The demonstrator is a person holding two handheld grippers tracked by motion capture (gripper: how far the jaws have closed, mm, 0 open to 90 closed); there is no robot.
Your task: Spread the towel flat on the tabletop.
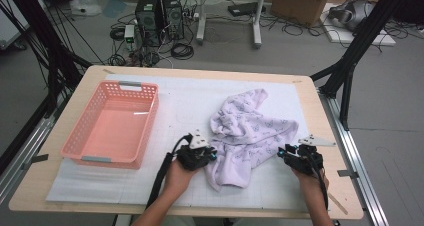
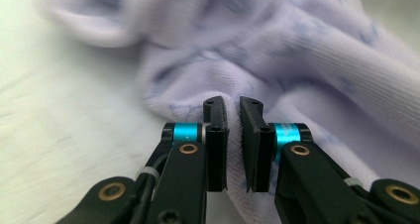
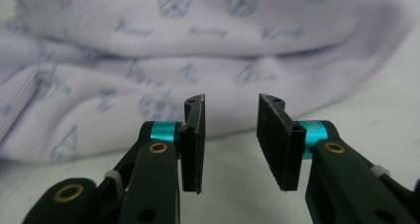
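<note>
A crumpled lilac-white cloth (image 1: 245, 126) printed with small grey motifs lies right of centre on the white mat (image 1: 185, 101). My left gripper (image 1: 212, 156) is at the cloth's lower left edge. In the left gripper view, my left gripper (image 2: 234, 102) has its jaws almost together, with a fold of the cloth (image 2: 307, 60) pinched in the narrow gap. My right gripper (image 1: 282, 152) is at the cloth's lower right edge. In the right gripper view, my right gripper (image 3: 230, 100) stands open over the mat, just short of the cloth (image 3: 198, 45), with nothing between its jaws.
A pink slotted basket (image 1: 155, 113) stands on the left of the mat with nothing in it. The wooden table edge (image 1: 325, 131) runs close to my right hand. Computers, cables and boxes sit on the floor beyond the table.
</note>
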